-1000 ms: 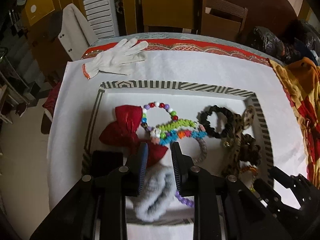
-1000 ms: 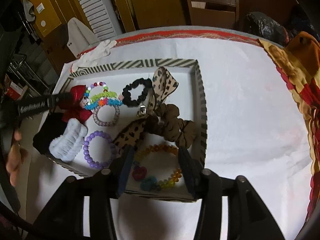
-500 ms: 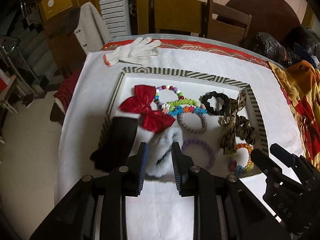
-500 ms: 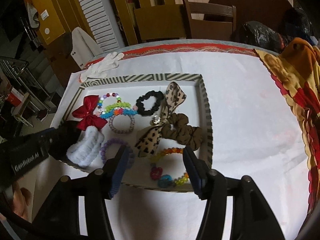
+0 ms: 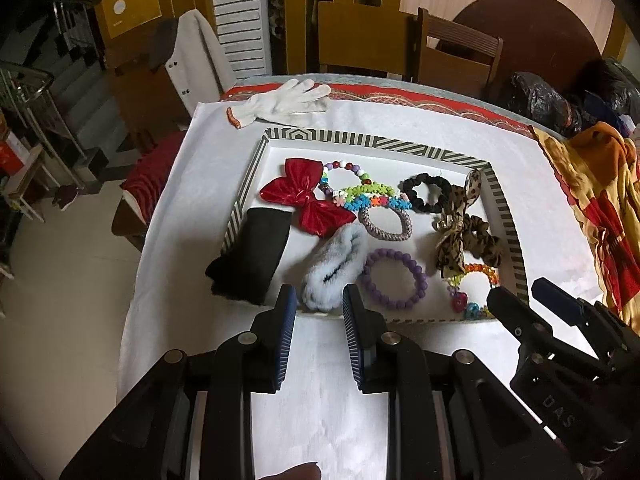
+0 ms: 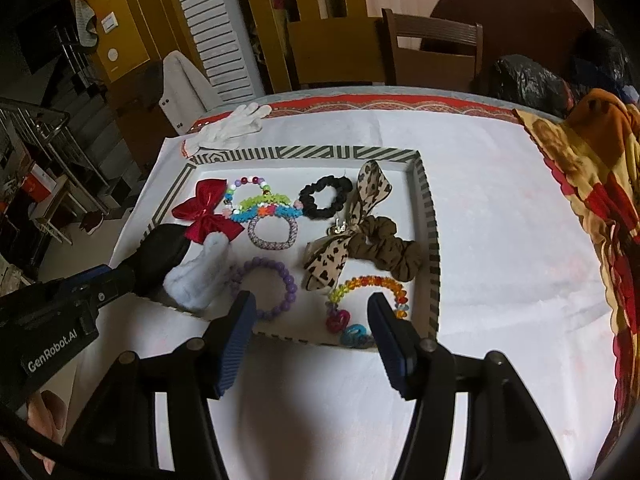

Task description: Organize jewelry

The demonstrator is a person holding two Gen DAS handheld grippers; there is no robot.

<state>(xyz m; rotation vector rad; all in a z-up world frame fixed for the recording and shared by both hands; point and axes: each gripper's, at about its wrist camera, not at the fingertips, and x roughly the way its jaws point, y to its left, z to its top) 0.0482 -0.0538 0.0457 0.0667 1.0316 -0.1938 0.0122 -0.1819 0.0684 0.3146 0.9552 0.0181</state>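
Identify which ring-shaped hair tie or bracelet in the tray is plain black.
The black scrunchie, lying near the tray's far rim beside the leopard-print bow; the other rings are coloured.

1. The left claw [image 5: 319,300] has drawn back from over the red bow [image 5: 306,200] to the near rim of the striped tray [image 5: 376,142], with nothing between its pads.
2. The right claw [image 6: 310,312] has also backed toward the tray's near edge, and its gap has widened; it too is empty.
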